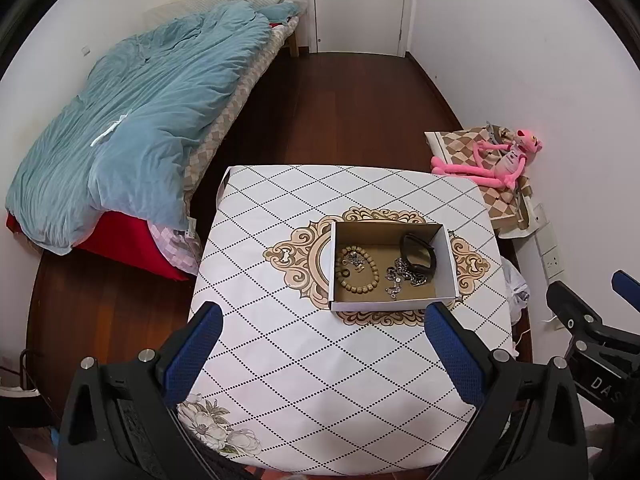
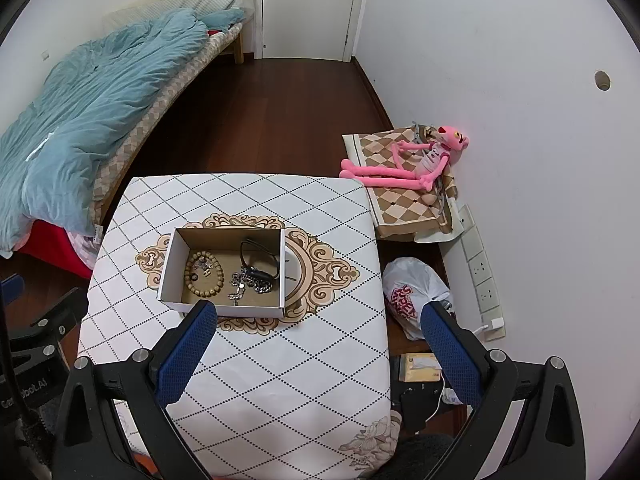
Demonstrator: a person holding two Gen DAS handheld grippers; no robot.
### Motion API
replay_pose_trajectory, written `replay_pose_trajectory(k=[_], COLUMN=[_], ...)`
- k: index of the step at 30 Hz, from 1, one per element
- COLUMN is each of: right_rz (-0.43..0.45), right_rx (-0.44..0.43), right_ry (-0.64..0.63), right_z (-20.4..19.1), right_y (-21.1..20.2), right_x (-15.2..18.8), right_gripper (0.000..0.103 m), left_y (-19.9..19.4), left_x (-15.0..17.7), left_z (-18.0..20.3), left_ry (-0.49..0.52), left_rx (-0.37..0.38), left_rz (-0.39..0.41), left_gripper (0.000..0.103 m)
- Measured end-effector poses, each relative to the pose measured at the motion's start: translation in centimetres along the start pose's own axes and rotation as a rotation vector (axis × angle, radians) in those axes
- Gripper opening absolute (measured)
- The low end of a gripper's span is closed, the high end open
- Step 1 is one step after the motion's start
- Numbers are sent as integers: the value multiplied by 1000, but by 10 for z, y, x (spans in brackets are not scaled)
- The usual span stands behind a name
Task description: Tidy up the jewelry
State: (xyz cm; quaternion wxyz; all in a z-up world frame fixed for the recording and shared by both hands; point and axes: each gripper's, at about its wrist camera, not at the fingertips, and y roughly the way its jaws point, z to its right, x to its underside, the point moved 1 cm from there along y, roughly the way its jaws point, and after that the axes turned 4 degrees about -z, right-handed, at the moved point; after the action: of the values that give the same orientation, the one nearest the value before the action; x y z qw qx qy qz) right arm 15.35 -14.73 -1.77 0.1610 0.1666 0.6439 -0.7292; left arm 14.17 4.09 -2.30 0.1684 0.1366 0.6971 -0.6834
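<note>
A small open cardboard box [image 1: 448,256] [image 2: 170,264] sits in the middle of a table under a diamond-patterned cloth [image 1: 304,360] [image 2: 280,360]. Inside lie a wooden bead bracelet [image 1: 357,271] [image 2: 203,274], a silver chain tangle [image 1: 404,274] [image 2: 248,282] and a black band [image 1: 418,254] [image 2: 258,260]. My left gripper [image 1: 324,316] hovers open above the near half of the table, short of the box. My right gripper [image 2: 320,316] is open too, its left finger [image 2: 188,348] overlapping the box's near wall in view. Neither holds anything.
A bed with a blue duvet [image 1: 132,128] lies to the left. A pink plush toy [image 2: 416,160] rests on a checked cloth by the right wall, with a white plastic bag [image 2: 416,292] and wall sockets [image 2: 484,276] below. Dark wood floor [image 1: 340,112] leads to a white door [image 1: 360,4].
</note>
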Motion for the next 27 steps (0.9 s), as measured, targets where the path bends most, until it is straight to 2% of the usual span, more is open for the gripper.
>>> replay_pose_trajectory(k=[27], right_rz=[3], right_rx=[0], right_ry=[-1], right_z=[-1], right_y=[-2], right_x=[-1], right_gripper=[103], left_y=[-6], left_x=[3], left_z=[4], left_ry=[3], left_rx=[-3], left_rz=[7], left_gripper=[103])
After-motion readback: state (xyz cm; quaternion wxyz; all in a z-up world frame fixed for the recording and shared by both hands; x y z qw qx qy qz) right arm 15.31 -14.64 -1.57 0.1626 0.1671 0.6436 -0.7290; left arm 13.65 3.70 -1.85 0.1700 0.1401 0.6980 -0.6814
